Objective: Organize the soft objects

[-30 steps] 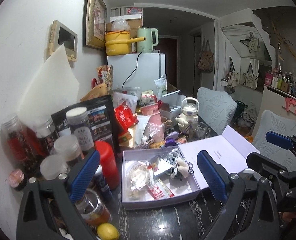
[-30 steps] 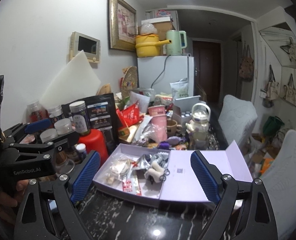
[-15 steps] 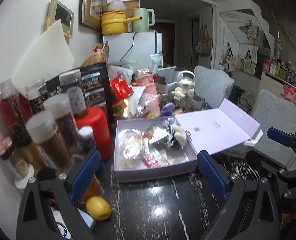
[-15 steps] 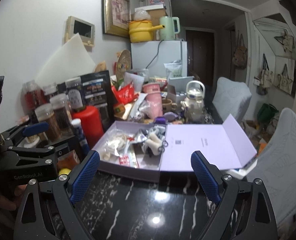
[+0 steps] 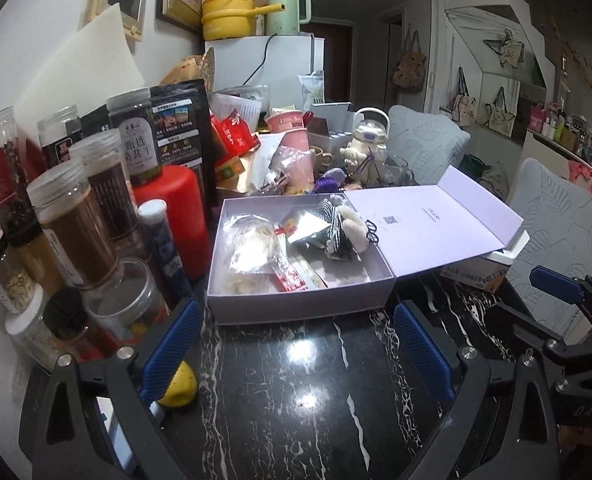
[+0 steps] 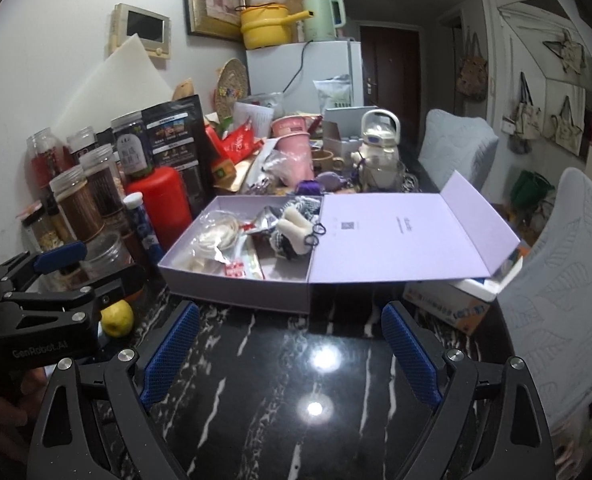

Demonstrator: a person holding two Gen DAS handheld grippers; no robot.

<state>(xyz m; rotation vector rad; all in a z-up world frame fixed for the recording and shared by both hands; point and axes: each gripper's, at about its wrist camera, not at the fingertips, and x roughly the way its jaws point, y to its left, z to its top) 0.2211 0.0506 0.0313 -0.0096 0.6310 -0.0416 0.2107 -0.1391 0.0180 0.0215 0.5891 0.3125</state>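
Much of the black marble counter [image 5: 296,392] is crowded: a white fridge [image 6: 304,68] behind, jars [image 5: 76,216] left, an open lilac box [image 5: 300,304] holding a plush toy [image 5: 346,228]. Both tools, left [image 5: 296,344] and right [image 6: 290,344], hover wide open, empty, short of the box.

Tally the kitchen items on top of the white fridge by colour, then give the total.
Yellow: 1, the yellow pot with its long handle pointing toward the kettle.
Pale green: 1, the pale green electric kettle, upright, its cord running down the white fridge.
Total: 2. Boxes and a bag behind them are left out of the count.
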